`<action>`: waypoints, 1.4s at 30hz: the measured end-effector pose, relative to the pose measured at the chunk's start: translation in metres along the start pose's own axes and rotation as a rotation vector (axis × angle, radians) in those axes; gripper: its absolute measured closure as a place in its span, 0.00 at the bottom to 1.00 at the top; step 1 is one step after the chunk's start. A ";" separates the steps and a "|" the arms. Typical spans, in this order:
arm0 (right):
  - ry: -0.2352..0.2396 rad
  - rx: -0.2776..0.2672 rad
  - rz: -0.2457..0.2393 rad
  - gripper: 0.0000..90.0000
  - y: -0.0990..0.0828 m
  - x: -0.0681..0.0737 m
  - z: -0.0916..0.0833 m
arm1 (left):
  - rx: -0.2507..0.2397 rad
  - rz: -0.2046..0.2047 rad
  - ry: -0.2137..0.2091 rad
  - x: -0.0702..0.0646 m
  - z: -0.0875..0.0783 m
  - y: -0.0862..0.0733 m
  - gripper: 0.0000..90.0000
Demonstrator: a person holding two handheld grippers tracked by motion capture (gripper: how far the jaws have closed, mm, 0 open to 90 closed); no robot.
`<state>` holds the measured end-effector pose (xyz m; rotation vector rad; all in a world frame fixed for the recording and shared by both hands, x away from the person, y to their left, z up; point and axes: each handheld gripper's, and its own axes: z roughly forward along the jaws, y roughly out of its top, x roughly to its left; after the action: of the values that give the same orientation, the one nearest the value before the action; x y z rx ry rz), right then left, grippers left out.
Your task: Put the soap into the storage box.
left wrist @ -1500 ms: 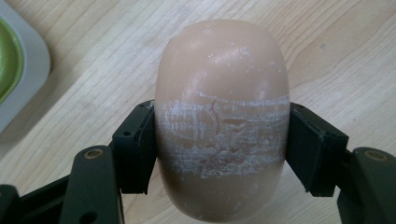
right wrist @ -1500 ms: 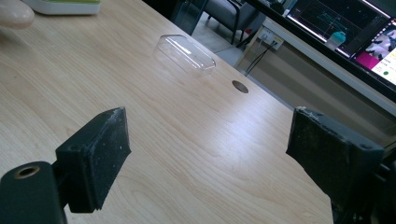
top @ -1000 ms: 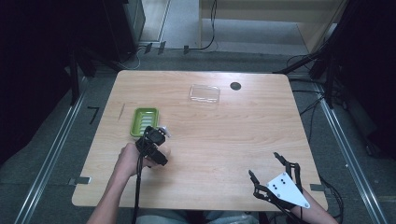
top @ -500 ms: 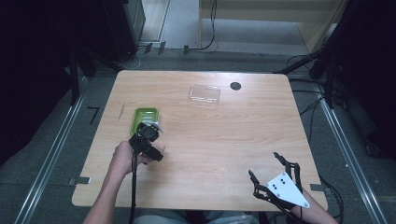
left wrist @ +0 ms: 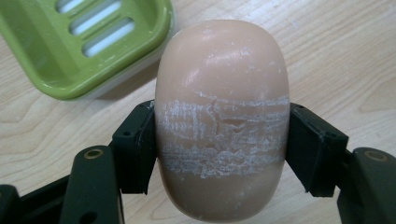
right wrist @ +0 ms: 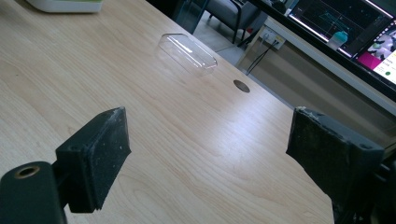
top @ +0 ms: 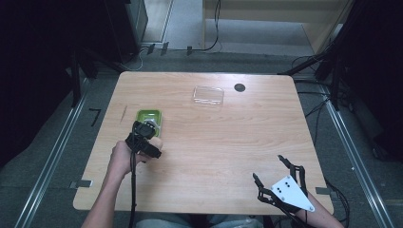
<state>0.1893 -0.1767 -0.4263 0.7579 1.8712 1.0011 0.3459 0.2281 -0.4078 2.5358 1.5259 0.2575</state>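
Left tool (left wrist: 219, 140) was found clamped on a bar of soap (left wrist: 222, 116), one jaw pressed against each long side at about mid-height. The whitish scored band running across the soap at jaw level suggested a soft surface that marks under pressure; the grip across the narrower width was judged suited to keeping the rounded bar from slipping out. The soap sat just beside the near corner of the green soap dish (left wrist: 88, 44), apart from it, above the bare desk (left wrist: 336, 60). Whether the bar rested on the desk or hung clear of it could not be told. The slotted floor of the dish lay open and unoccupied, so the bar was judged to be bound for it.

In the high view the left tool (top: 142, 137) stood at the near edge of the dish (top: 149, 116). A clear plastic lid (top: 208, 95) lay well apart, toward the far side of the desk (top: 228, 142), presumably kept aside until the dish was filled.

Right tool (right wrist: 205, 158) was held with jaws spread wide and nothing between them, idle near the desk's near right corner (top: 280, 178).
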 end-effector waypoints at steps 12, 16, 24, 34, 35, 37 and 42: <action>-0.002 -0.002 0.001 0.15 0.000 -0.001 0.000 | -0.038 -0.078 0.027 0.014 -0.004 0.008 0.37; -0.001 -0.004 0.001 0.15 -0.001 -0.001 0.000 | -0.052 -0.089 0.029 0.016 -0.007 0.014 0.37; 0.000 0.000 0.005 0.15 -0.001 -0.001 0.000 | -0.075 -0.112 0.042 0.018 -0.009 0.025 0.37; -0.003 0.001 0.002 0.15 -0.001 -0.001 0.000 | -0.092 -0.145 0.051 0.029 -0.008 0.034 0.37; -0.003 0.001 0.002 0.15 -0.001 -0.001 0.000 | -0.092 -0.153 0.055 0.030 -0.008 0.035 0.37; -0.003 0.002 -0.001 0.15 -0.001 -0.001 0.000 | -0.099 -0.159 0.051 0.034 -0.008 0.037 0.37; -0.002 0.002 -0.008 0.15 -0.001 -0.001 0.000 | -0.115 -0.190 0.060 0.039 -0.007 0.044 0.37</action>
<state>0.1899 -0.1776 -0.4271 0.7521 1.8722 0.9933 0.3997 0.2430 -0.3882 2.2971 1.7073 0.3853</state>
